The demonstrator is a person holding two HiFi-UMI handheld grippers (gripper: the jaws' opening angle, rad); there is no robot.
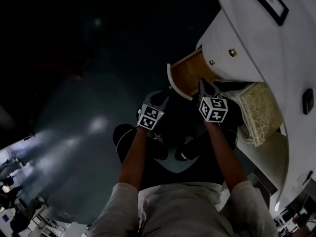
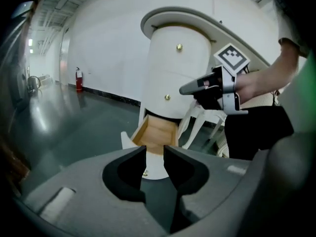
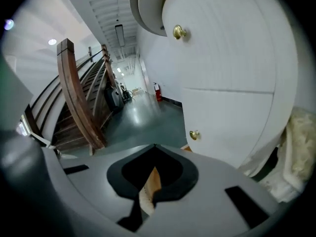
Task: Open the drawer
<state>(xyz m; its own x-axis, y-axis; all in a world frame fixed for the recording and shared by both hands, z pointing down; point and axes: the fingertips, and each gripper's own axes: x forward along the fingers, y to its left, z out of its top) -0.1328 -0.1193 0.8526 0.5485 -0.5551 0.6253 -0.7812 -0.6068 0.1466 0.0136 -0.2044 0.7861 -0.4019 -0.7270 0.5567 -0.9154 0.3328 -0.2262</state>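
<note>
A white rounded cabinet [image 1: 247, 38] with brass knobs [image 1: 232, 52] stands at the right. Its lowest drawer [image 1: 185, 73] is pulled out and shows a bare wooden inside; in the left gripper view the drawer [image 2: 157, 132] lies beyond my jaws. My left gripper [image 1: 159, 98] hangs above the floor left of the drawer, and its jaws [image 2: 154, 157] are open with nothing between them. My right gripper [image 1: 203, 83] is over the drawer's right side, close to the cabinet front. Its jaws [image 3: 154, 147] are shut and hold nothing. Two knobs [image 3: 194, 134] show just ahead of it.
A pale woven seat [image 1: 259, 110] sits right of the drawer, with white chair legs [image 2: 197, 122] beside the cabinet. A wooden staircase [image 3: 79, 98] rises at the left of the right gripper view. My shoes [image 1: 158, 149] stand on the dark glossy floor [image 1: 84, 132].
</note>
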